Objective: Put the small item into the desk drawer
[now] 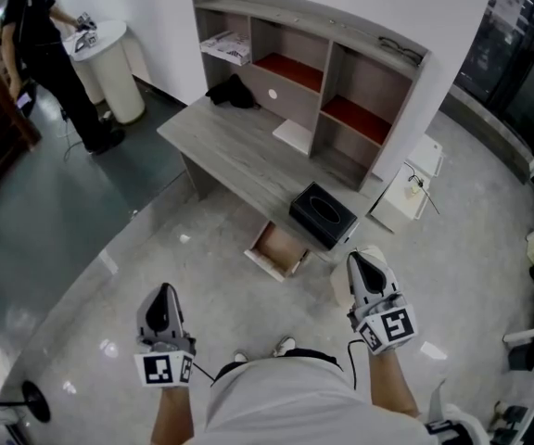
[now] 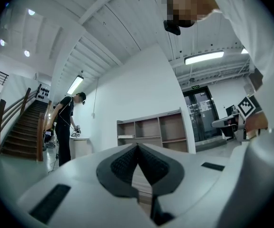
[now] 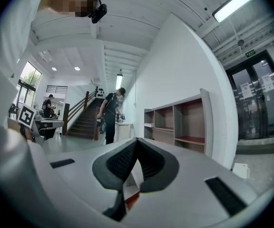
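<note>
Head view only: desk [image 1: 239, 146] w/ hutch [image 1: 341, 54]. The drawer [image 1: 276, 248] is pulled out under the front edge, and a black box [image 1: 323, 214] is set on the top just above it. Which thing is the small item can't be told. Left gripper [image 1: 163, 293] & right gripper [image 1: 356, 258] are held low, well apart from the desk. Both are seen clenched, tips together, empty, in the gripper views. Ceiling [image 2: 127, 23] & stairs [image 2: 20, 127] are shown there; the drawer is hidden.
</note>
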Available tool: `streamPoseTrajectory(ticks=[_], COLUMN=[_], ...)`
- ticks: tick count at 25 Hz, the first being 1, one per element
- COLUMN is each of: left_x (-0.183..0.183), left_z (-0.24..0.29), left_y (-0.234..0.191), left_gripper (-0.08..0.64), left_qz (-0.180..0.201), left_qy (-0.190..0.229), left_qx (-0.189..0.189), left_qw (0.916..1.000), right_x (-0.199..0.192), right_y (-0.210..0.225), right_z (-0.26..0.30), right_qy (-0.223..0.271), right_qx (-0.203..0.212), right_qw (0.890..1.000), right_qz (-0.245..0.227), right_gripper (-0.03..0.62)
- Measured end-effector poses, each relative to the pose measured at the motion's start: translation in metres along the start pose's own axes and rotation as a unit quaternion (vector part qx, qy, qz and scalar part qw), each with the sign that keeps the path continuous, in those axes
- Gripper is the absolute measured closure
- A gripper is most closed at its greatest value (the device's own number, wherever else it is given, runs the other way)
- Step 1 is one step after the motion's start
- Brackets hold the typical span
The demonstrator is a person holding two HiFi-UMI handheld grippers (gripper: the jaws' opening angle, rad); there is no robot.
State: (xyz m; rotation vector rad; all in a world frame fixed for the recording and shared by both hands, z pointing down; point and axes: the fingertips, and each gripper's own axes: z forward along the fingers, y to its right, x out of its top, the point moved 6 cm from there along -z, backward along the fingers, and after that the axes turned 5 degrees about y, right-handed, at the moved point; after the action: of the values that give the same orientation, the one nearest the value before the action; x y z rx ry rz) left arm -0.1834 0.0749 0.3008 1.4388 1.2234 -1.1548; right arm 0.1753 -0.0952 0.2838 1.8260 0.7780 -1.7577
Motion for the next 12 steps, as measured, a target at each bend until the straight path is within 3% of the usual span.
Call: streamPoseTrajectory(ticks=[12], left_x=[-0.006], left_z=[0.007], left_y=[0.015], left_gripper=[0.543], left_qz=[0.007], left_qy=[-0.007], left_qx=[0.016], left_qw=[0.9998], right_x=[-0.003], right_y=[0.019], right_z=[0.014], right_qy=[0.003], right_qx=[0.023], right_qw=[1.0], right_qz=[-0.001], right_gripper=[0.57])
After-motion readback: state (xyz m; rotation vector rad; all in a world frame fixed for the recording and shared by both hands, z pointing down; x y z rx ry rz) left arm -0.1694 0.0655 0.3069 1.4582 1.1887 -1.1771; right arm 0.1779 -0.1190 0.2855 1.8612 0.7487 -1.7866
